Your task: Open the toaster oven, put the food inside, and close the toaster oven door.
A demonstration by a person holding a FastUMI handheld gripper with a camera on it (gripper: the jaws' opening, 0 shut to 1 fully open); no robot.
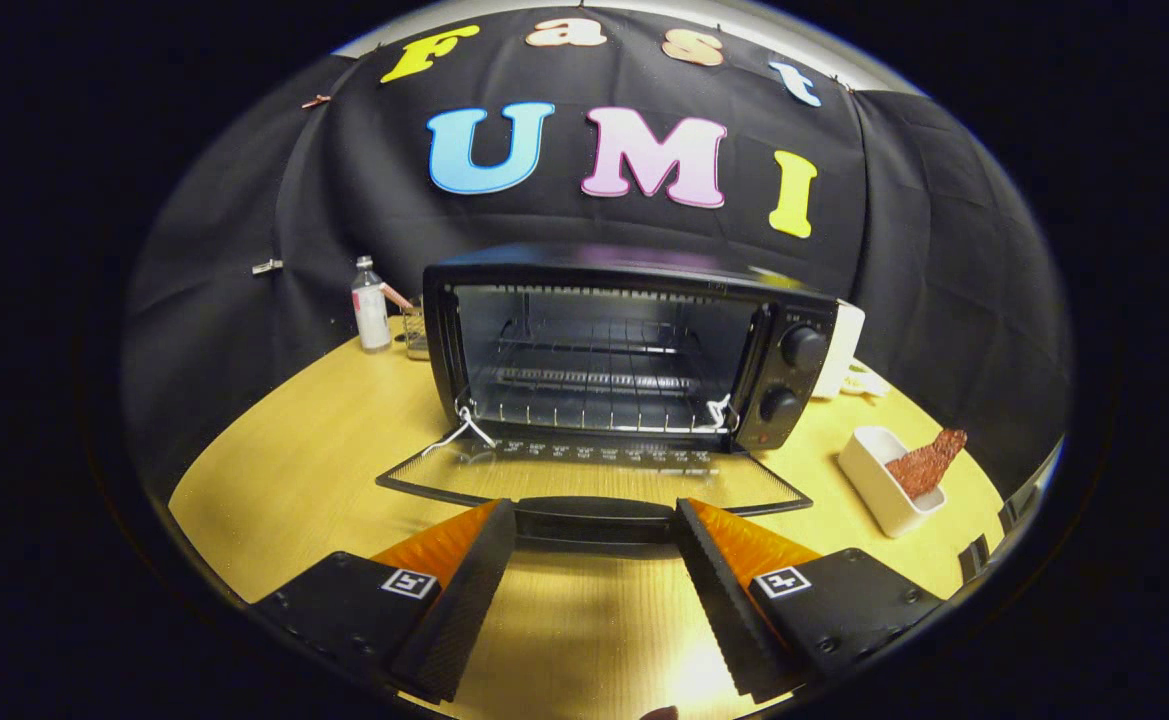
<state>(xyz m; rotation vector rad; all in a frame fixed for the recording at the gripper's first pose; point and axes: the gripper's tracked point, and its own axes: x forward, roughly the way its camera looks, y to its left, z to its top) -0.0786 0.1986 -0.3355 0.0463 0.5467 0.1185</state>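
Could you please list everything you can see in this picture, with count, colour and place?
toaster oven: one, black, on the table, beyond the fingers
oven door: one, glass, folded down flat, its handle between the fingertips
wire rack: one, metal, inside the oven
dish: one, white, right of the oven
food: one piece, reddish-brown, leaning in the dish
bottle: one, clear, left of the oven
table: one, light wood
gripper: one, open, fingers either side of the door handle

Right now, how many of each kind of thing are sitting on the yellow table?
Toaster oven, door down flat: 1
White dish holding food: 1
Bottle: 1
White appliance behind the oven: 1
Total: 4
The gripper is open, its fingers either side of the door handle.
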